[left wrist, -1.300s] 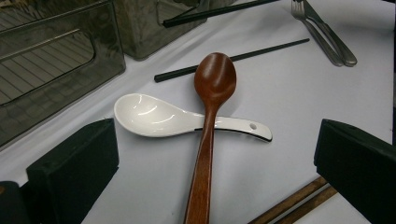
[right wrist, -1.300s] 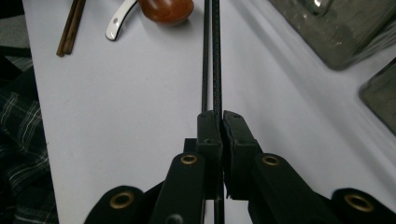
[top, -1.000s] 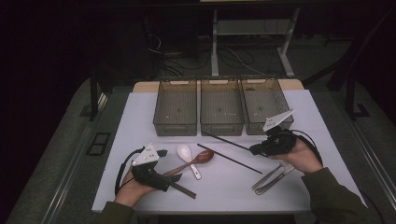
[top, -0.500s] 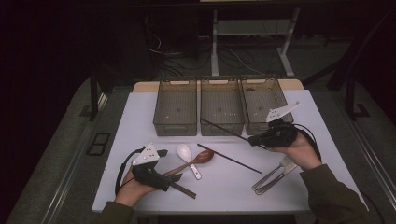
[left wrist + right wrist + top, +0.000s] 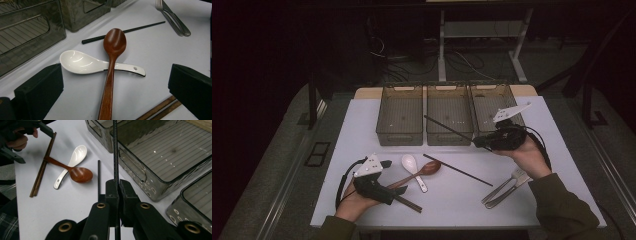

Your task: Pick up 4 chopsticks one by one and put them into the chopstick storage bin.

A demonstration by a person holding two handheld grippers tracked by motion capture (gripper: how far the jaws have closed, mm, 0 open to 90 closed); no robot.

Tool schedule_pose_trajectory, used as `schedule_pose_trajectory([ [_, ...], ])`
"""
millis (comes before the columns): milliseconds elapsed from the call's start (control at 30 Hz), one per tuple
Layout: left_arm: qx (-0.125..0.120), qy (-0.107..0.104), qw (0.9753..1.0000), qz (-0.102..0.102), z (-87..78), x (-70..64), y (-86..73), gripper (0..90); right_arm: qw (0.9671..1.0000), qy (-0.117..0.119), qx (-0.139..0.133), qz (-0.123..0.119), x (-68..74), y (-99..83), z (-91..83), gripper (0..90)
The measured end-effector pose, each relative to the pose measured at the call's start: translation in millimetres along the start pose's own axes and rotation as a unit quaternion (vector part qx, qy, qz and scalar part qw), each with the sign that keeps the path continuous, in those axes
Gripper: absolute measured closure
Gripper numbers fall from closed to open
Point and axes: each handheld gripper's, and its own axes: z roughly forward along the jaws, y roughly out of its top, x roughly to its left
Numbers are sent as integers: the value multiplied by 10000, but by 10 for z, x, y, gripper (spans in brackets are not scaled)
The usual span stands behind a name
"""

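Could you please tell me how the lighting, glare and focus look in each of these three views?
High view: dark surroundings, the white table mat evenly lit. Left gripper view: soft glare on the white ceramic spoon and the brown wooden spoon; the near black jaws look blurred. Right gripper view: small highlights on the clear plastic bin; the thin black chopstick is sharp.

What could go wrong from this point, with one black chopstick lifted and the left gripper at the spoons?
The right gripper pinches the black chopstick near one end, so the long free length may swing and catch a bin's rim. The wooden spoon lies across the white spoon; lifting one may drag the other. The left gripper stands open around the wooden handle.
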Motion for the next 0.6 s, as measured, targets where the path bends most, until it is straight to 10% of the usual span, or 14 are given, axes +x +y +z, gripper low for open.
schedule_pose_trajectory([
  [600, -15, 0, 10000, -1, 4, -2, -4, 0, 9998, -117, -144, 76, -6, 177, 200, 855],
])
